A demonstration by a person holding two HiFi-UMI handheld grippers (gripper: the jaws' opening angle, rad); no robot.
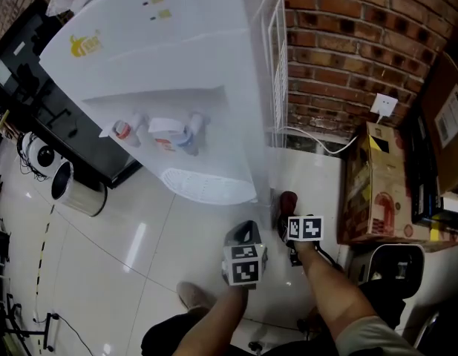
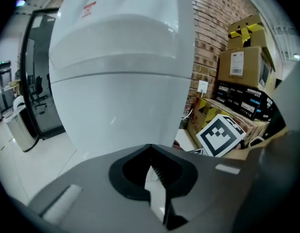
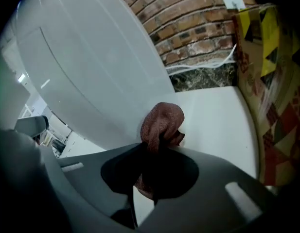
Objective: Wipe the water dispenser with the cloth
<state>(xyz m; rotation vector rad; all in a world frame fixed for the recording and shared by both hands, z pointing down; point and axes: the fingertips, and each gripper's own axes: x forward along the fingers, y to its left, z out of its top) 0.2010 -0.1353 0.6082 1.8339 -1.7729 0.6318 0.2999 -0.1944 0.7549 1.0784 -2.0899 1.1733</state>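
Right tongs [image 3: 157,152]: nearest the lens. You have them clamped on a bunched red-brown cloth [image 3: 162,123], which sticks out past the tips.
Left tongs [image 2: 150,154]: tips together with nothing between them, held low in front of the water dispenser [image 2: 120,81].
Cloth position: low at the dispenser's right side panel, near the floor [image 1: 125,251]. It sits just beside the panel, but contact cannot be confirmed.
Work done: no streak or damp mark shows on the dispenser, so you cannot sign off any surface as wiped.
Work in hand: judged to be the lower right side of the dispenser.
Work left: judged to be the front, the tap recess and the top.
Drip tray [image 1: 206,186]: on the dispenser's front, under the taps [image 1: 158,128]. Nothing stands on its grille.
Cardboard box [image 1: 373,184]: right of the dispenser, against the brick wall [image 1: 347,43]. Its contents are not visible.
Round bin [image 1: 76,191]: on the floor left of the dispenser. Its inside is not visible.
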